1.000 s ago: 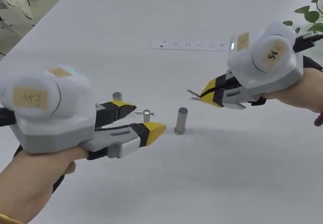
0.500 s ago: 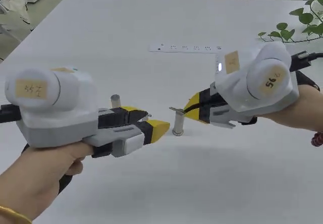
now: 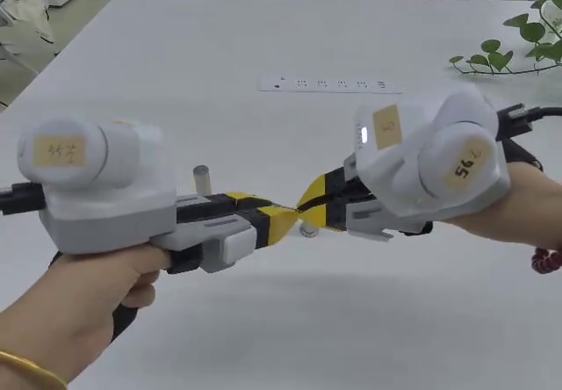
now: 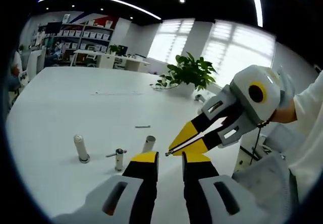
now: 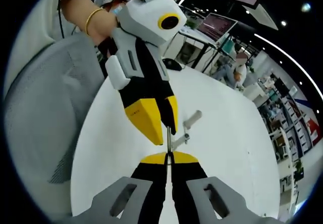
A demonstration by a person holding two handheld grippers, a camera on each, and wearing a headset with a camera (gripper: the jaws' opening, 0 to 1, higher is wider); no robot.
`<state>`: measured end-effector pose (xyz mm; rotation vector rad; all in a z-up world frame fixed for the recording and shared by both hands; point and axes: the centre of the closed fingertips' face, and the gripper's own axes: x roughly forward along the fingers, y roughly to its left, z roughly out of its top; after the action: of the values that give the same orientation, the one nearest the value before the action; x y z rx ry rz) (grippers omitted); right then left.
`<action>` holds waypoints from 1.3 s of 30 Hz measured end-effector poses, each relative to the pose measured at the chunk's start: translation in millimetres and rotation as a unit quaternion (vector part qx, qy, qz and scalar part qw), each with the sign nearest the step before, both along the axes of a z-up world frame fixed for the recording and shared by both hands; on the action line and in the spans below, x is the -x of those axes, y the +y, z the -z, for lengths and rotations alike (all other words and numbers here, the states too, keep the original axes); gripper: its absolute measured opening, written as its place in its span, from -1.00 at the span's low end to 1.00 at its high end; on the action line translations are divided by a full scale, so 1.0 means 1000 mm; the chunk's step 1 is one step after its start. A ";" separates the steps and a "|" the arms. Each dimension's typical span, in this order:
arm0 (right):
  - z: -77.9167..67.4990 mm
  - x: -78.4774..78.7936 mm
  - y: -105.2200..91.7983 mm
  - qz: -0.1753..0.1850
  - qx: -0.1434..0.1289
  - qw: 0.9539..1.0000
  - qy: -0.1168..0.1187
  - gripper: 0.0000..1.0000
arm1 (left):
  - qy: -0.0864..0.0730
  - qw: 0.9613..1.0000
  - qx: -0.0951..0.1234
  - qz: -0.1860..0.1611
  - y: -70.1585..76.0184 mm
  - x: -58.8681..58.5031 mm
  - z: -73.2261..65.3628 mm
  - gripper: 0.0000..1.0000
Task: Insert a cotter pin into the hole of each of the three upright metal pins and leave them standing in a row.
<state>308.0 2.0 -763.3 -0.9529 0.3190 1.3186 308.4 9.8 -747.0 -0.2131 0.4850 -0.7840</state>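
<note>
1. the gap is being closed: a second ago the grippers were being held well apart on either side of the pins, and now the right gripper (image 3: pixel 312 204) is being swung left and down to meet the left gripper (image 3: pixel 279 221) tip to tip.
2. a cotter pin (image 5: pixel 168 135) is being clenched in the right gripper's jaws. its free end is being poked between the left gripper's jaws, which are being held apart; whether they are touching it cannot be told.
3. this is being read as a re-grip or straightening before insertion.
4. the middle pin (image 4: pixel 119 158) is already being crossed by a cotter, while the right pin (image 4: pixel 149 143) just beyond the tips is being left bare. the left pin (image 4: pixel 81 147) is too small to be judged. a spare cotter pin (image 4: pixel 143 126) is lying farther back.
5. both grippers are being held low and nearly level over the table (image 3: pixel 263 47), nose to nose.
</note>
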 end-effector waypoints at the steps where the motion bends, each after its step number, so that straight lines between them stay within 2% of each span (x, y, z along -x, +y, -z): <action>1: 0.000 0.001 0.000 0.000 -0.001 1.000 0.001 -0.96 | 0.001 1.000 0.002 0.000 0.000 0.000 0.000 -0.71; 11: -0.001 0.006 0.004 -0.004 -0.005 1.000 0.000 -0.96 | 0.007 1.000 0.009 -0.004 -0.002 0.002 0.001 -0.88; 14: -0.002 0.007 0.004 -0.004 -0.007 1.000 0.001 -0.96 | 0.006 1.000 0.003 -0.005 0.000 0.002 0.003 -0.95; 22: -0.003 0.009 0.004 -0.004 -0.007 1.000 -0.003 -0.96 | 0.015 1.000 0.021 -0.007 -0.001 0.003 0.002 -0.97; 25: -0.004 0.009 0.004 -0.003 -0.008 1.000 -0.003 -0.95 | 0.027 0.999 0.039 -0.014 0.000 0.004 0.001 -0.98; 31: -0.004 0.011 0.005 -0.001 -0.013 1.000 0.002 -0.93 | 0.032 0.998 0.043 -0.015 0.000 0.004 0.001 -0.99; 33: -0.004 0.010 0.005 0.002 -0.019 1.000 0.004 -0.93 | 0.028 0.999 0.041 -0.015 0.000 0.004 0.001 -1.00; 35: -0.003 0.010 0.006 0.007 -0.028 1.000 0.012 -0.92 | 0.027 0.999 0.037 -0.016 0.001 0.004 0.001 -1.00; 39: -0.002 0.010 0.006 0.026 -0.052 0.997 0.053 -0.81 | 0.019 1.000 0.016 -0.012 0.004 0.003 0.005 -1.00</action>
<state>297.6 7.6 -761.2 -0.7848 0.3512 1.3280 305.3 13.6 -751.6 -0.2640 0.5056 -0.7662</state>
